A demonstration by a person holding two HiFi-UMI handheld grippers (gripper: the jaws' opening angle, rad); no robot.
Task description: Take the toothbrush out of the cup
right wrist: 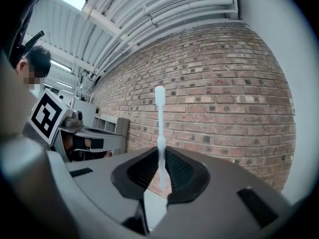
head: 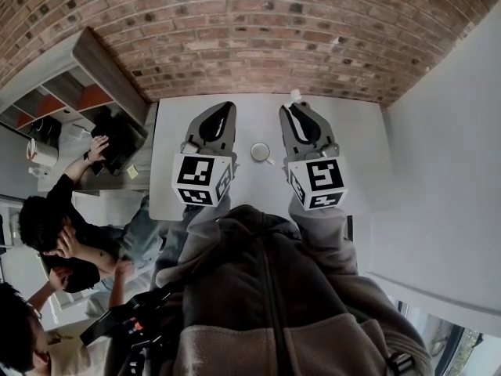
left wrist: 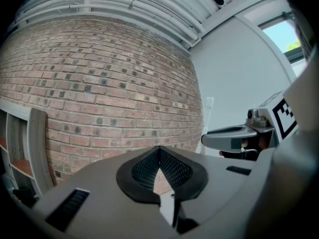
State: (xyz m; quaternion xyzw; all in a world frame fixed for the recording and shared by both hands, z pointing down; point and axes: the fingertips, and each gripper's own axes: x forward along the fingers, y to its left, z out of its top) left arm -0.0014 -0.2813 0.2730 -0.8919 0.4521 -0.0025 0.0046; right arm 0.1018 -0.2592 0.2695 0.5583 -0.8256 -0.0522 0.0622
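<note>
A white toothbrush [right wrist: 159,114] stands upright between the jaws of my right gripper [right wrist: 162,152], which is shut on its handle; the head end points up toward the brick wall. In the head view the right gripper [head: 291,113] hovers over the white table [head: 360,143], with the brush tip [head: 296,95] showing beyond it. A small white cup [head: 260,153] stands on the table between the two grippers, apart from both. My left gripper [head: 226,106] is to the cup's left; its jaws [left wrist: 159,149] meet at the tips with nothing between them.
A brick wall [head: 258,37] runs behind the table. A shelf unit [head: 94,84] stands at the left, and people [head: 70,218] sit beside the table's left edge. A white wall [head: 446,171] closes the right side.
</note>
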